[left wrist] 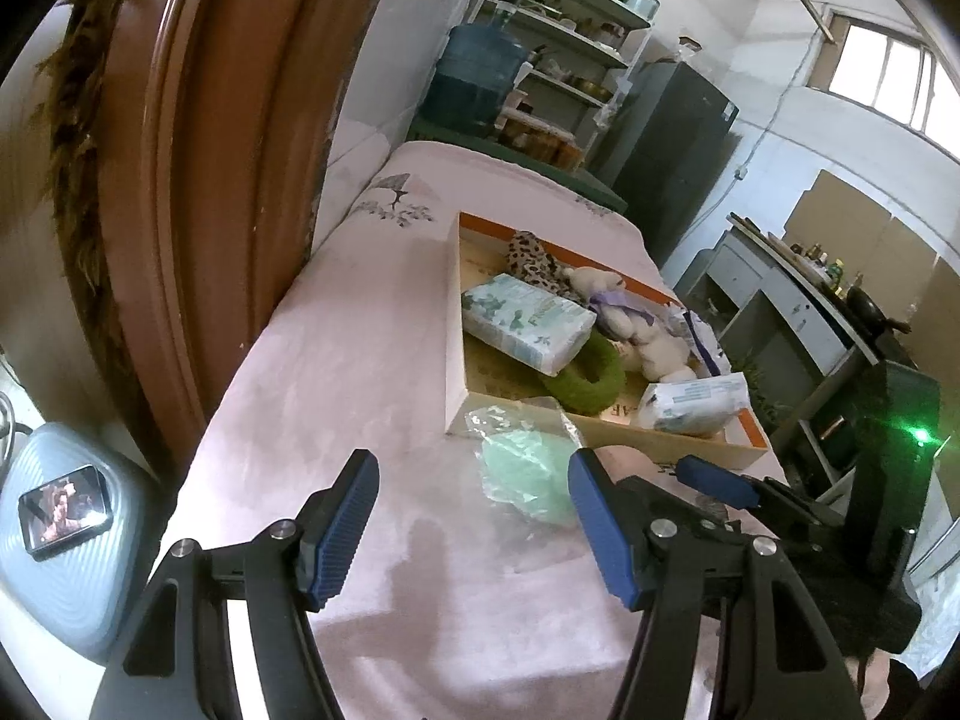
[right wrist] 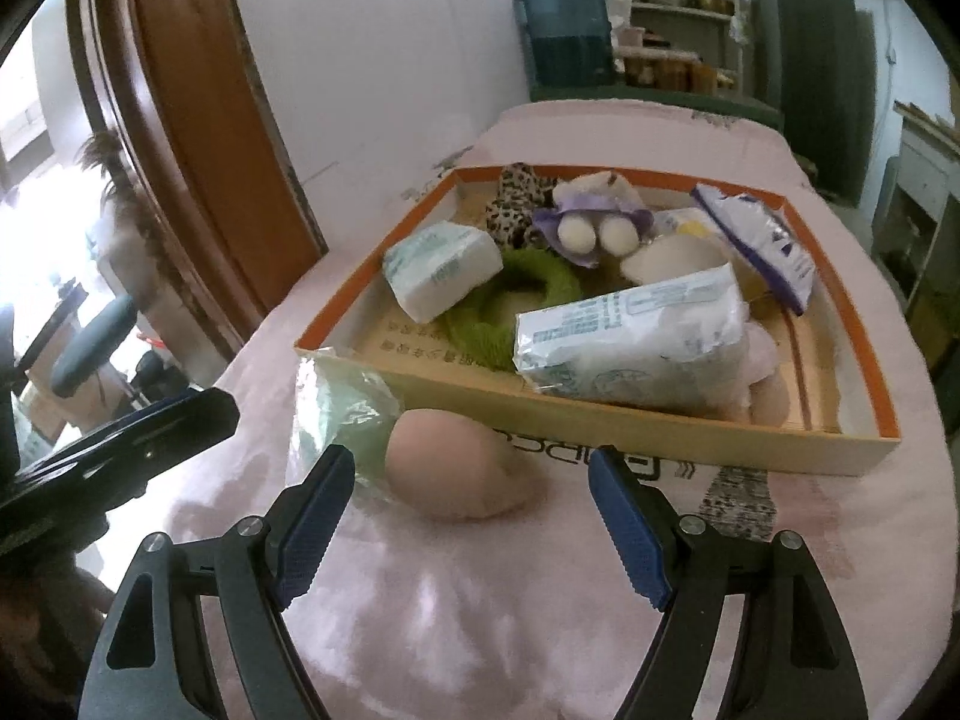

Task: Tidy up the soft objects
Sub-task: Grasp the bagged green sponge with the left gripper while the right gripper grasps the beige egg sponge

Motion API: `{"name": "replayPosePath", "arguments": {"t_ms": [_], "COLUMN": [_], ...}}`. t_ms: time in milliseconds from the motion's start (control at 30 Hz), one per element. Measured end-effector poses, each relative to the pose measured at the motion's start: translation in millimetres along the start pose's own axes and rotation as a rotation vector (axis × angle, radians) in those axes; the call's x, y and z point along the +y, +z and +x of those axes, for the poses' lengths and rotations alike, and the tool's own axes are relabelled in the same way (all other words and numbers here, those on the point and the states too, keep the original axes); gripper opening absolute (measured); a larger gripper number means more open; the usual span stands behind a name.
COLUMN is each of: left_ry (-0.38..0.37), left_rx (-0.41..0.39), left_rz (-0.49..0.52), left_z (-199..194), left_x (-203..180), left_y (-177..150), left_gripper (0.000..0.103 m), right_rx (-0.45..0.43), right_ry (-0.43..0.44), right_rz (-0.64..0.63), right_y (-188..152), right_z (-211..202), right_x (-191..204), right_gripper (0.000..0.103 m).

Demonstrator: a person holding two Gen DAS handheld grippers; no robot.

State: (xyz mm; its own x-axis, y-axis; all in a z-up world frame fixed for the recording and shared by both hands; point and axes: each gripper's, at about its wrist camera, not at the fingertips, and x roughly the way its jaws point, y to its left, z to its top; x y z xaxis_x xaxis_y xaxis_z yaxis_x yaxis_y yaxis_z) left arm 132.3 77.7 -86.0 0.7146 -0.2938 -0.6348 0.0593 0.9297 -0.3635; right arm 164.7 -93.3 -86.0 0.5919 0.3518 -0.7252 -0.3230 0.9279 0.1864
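Note:
An orange-rimmed cardboard box [left wrist: 672,441] [right wrist: 606,432] stands on the pink bedcover and holds tissue packs [left wrist: 528,321] [right wrist: 630,342], a green ring [left wrist: 585,381] [right wrist: 522,294], a leopard-print cloth [left wrist: 531,258] [right wrist: 510,204], a white plush toy [left wrist: 624,324] [right wrist: 594,222] and a torn wrapper [right wrist: 762,240]. In front of it lie a clear bag of pale green material [left wrist: 525,474] [right wrist: 345,414] and a pink soft lump [right wrist: 459,465]. My left gripper [left wrist: 474,528] is open, the bag just beyond its right finger. My right gripper [right wrist: 471,525] is open too, the pink lump just ahead between the fingertips.
A brown wooden headboard [left wrist: 198,192] [right wrist: 198,138] runs along the left. A blue case with a phone [left wrist: 63,510] on it sits at the lower left. Shelves, a water jug [left wrist: 474,84] and a dark cabinet [left wrist: 678,144] stand beyond the bed.

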Motion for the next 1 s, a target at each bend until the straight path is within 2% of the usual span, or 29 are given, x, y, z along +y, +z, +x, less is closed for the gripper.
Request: {"name": "replayPosePath", "arguments": {"t_ms": [233, 267, 300, 333, 533, 700, 1000], "left_ry": [-0.006, -0.008, -0.010, -0.014, -0.045, -0.047, 0.009], "left_rx": [0.020, 0.022, 0.025, 0.028, 0.048, 0.082, 0.131], "left_rz": [-0.003, -0.002, -0.001, -0.001, 0.022, 0.040, 0.020], "left_z": [9, 10, 11, 13, 22, 36, 66], "left_x": [1, 1, 0, -2, -16, -26, -30], "left_y": [1, 1, 1, 1, 0, 0, 0], "left_gripper": [0.065, 0.065, 0.065, 0.065, 0.065, 0.065, 0.065], "right_rx": [0.031, 0.039, 0.049, 0.057, 0.048, 0.034, 0.017], "right_ry": [0.015, 0.023, 0.031, 0.045, 0.065, 0.047, 0.041], "right_rz": [0.020, 0.028, 0.034, 0.042, 0.062, 0.071, 0.115], "right_y": [2, 2, 1, 1, -4, -11, -22], "right_z": [17, 19, 21, 22, 13, -3, -17], "right_x": [-6, -7, -8, -10, -13, -20, -43], "right_gripper": [0.080, 0.072, 0.057, 0.052, 0.050, 0.050, 0.050]}}
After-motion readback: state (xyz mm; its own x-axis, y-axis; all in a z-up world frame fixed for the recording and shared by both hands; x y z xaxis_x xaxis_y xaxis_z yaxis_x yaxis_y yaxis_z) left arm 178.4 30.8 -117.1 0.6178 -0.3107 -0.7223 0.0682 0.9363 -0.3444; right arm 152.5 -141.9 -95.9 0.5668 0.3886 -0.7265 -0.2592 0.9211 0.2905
